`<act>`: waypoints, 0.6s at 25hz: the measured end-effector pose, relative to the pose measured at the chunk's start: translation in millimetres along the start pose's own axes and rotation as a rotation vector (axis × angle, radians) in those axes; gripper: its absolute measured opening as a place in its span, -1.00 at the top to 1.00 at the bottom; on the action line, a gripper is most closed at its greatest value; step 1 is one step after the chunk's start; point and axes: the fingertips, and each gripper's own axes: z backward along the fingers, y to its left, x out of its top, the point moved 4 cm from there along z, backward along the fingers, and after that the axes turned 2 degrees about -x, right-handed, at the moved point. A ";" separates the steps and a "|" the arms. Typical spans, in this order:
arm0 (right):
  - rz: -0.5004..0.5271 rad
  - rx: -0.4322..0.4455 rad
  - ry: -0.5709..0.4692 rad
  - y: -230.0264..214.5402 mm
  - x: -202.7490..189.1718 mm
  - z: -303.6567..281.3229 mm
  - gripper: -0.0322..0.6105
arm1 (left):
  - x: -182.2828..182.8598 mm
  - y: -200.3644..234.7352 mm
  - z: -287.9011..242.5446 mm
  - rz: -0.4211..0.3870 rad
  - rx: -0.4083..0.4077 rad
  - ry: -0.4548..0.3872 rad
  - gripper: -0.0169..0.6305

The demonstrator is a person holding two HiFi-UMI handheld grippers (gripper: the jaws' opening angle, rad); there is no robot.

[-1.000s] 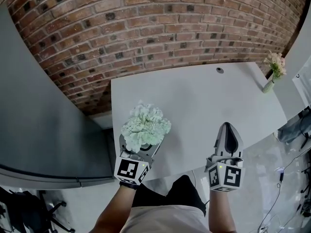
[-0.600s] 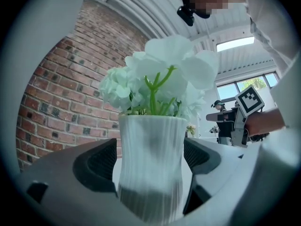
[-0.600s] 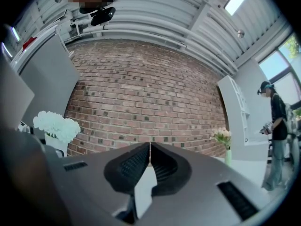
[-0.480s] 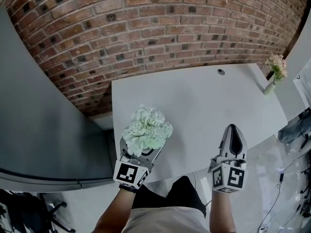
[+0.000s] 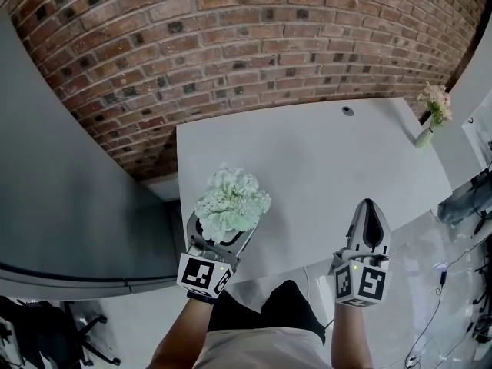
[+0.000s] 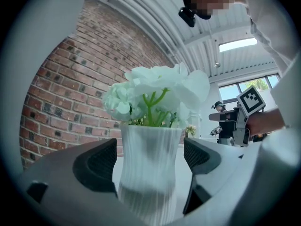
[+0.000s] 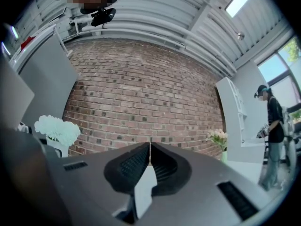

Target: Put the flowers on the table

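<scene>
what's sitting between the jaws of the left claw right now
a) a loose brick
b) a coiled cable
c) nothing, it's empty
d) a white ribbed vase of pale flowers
d: the left gripper view shows the white ribbed vase standing upright between the jaws of the left claw, with the pale flowers rising above it.

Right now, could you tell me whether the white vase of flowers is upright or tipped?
Upright: in the left gripper view the white vase stands vertical between the left gripper's jaws, flowers on top.
</scene>
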 end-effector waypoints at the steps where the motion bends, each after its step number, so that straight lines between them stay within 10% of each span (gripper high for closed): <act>1: 0.000 0.002 0.006 0.5 0.1 1.9 0.84 | -0.4 0.3 2.0 0.005 0.002 0.007 -0.36; 15: 0.031 -0.020 0.031 13.7 35.5 44.3 0.84 | 23.1 -2.0 46.1 0.034 0.015 0.038 -0.36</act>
